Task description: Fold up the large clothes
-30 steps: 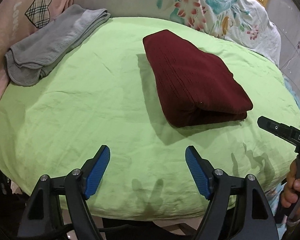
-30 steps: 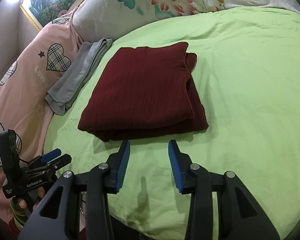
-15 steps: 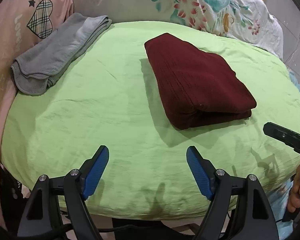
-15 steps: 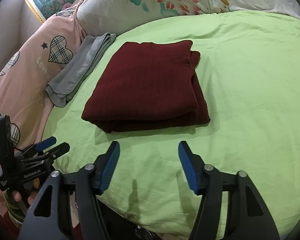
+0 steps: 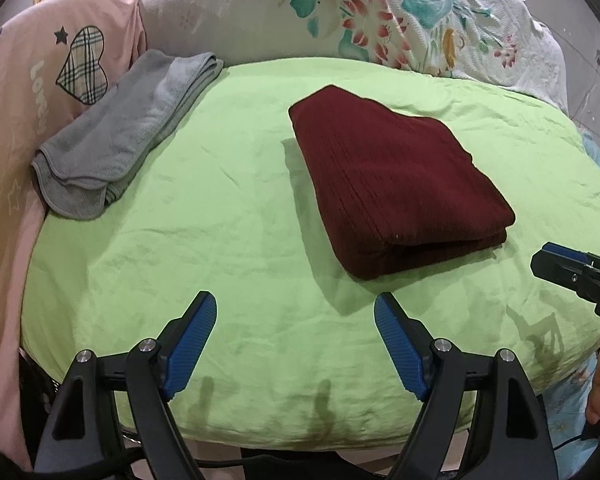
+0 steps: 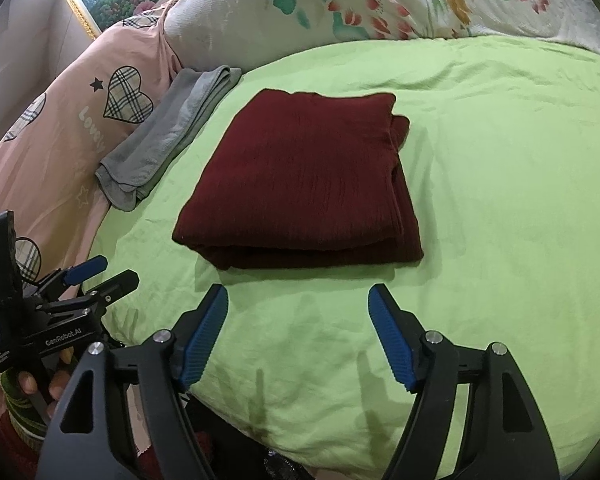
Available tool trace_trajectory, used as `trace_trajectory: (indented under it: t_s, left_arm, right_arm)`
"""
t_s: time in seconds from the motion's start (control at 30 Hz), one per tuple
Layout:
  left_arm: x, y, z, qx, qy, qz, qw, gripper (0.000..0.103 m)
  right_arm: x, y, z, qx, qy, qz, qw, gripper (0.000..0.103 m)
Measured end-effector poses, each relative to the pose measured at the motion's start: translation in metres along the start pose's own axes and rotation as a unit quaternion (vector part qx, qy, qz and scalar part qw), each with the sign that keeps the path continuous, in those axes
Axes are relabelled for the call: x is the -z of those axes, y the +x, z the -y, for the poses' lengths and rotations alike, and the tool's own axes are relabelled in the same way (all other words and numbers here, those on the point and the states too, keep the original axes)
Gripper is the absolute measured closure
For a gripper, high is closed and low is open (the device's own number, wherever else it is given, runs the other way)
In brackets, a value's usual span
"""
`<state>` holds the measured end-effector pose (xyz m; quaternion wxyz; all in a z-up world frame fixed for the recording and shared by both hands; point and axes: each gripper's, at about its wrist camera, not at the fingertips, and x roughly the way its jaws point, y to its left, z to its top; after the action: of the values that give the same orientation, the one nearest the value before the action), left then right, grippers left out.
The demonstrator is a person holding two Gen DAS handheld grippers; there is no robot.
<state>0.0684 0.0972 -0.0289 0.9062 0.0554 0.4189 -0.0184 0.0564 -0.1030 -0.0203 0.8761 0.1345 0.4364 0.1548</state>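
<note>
A dark red garment [image 5: 396, 184] [image 6: 304, 176] lies folded into a thick rectangle on the light green sheet [image 5: 220, 240] [image 6: 500, 200]. My left gripper [image 5: 296, 312] hovers open over the sheet's near edge, short of the garment, nothing between its blue pads. My right gripper [image 6: 298, 304] hangs just in front of the garment's folded edge; its jaws are opening and hold nothing. Each gripper shows at the other view's edge: the right gripper [image 5: 572, 270] at right, the left gripper [image 6: 92, 276] at lower left, with a hand on its handle.
A folded grey towel [image 5: 128, 132] [image 6: 168, 136] lies at the sheet's far left edge, against a pink cover with plaid hearts [image 5: 60, 60]. A floral quilt [image 5: 380, 20] is bunched along the back. The bed's front edge drops off just under both grippers.
The right gripper's jaws have spread from fairly narrow to wide. Both views have shifted slightly, with the garment now a little farther from the fingertips.
</note>
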Motion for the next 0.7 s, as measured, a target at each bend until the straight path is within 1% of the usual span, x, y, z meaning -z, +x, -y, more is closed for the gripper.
trace_trajectory:
  t_s: [0.07,0.23,0.3,0.33,0.43,0.5,0.53,0.6,0.67,0.7]
  left_arm:
    - [-0.005,-0.001,0.000,-0.003,0.005,0.004,1.0000,0.021]
    - [-0.018,-0.011,0.000,0.003,0.018,0.016,0.9997,0.021]
    - [-0.022,-0.018,0.001,0.000,0.020,0.022,0.9996,0.021]
    - [-0.024,-0.022,0.002,-0.001,0.020,0.025,0.9995,0.021]
    - [-0.023,-0.036,-0.002,0.009,0.003,0.052,0.9986,0.021]
    - [-0.023,-0.043,-0.006,0.016,-0.002,0.056,0.9983,0.021]
    - [-0.024,-0.045,-0.006,0.017,0.001,0.056,0.9983,0.021]
    - [-0.021,-0.051,-0.005,0.007,0.016,0.057,0.9982,0.021]
    - [-0.017,-0.054,0.003,0.000,0.057,0.042,0.9975,0.021]
    - [-0.014,-0.055,0.006,-0.014,0.068,0.042,0.9967,0.021]
  right_arm:
    - [-0.006,0.001,-0.001,-0.001,-0.001,0.000,1.000,0.030]
    - [-0.019,-0.003,-0.004,0.002,-0.015,-0.002,1.000,0.029]
    - [-0.023,-0.007,-0.005,0.006,-0.021,-0.003,1.000,0.025]
    - [-0.024,-0.011,-0.007,0.009,-0.024,-0.002,1.000,0.025]
    - [-0.027,-0.021,-0.010,0.009,-0.033,0.000,0.999,0.025]
    - [-0.028,-0.030,-0.014,0.008,-0.041,0.001,0.999,0.024]
    - [-0.027,-0.036,-0.017,0.007,-0.048,0.001,0.999,0.023]
    - [-0.026,-0.044,-0.022,0.007,-0.060,-0.001,0.998,0.022]
    - [-0.024,-0.050,-0.026,0.013,-0.078,-0.004,0.997,0.021]
    - [-0.023,-0.053,-0.029,0.018,-0.088,-0.004,0.996,0.021]
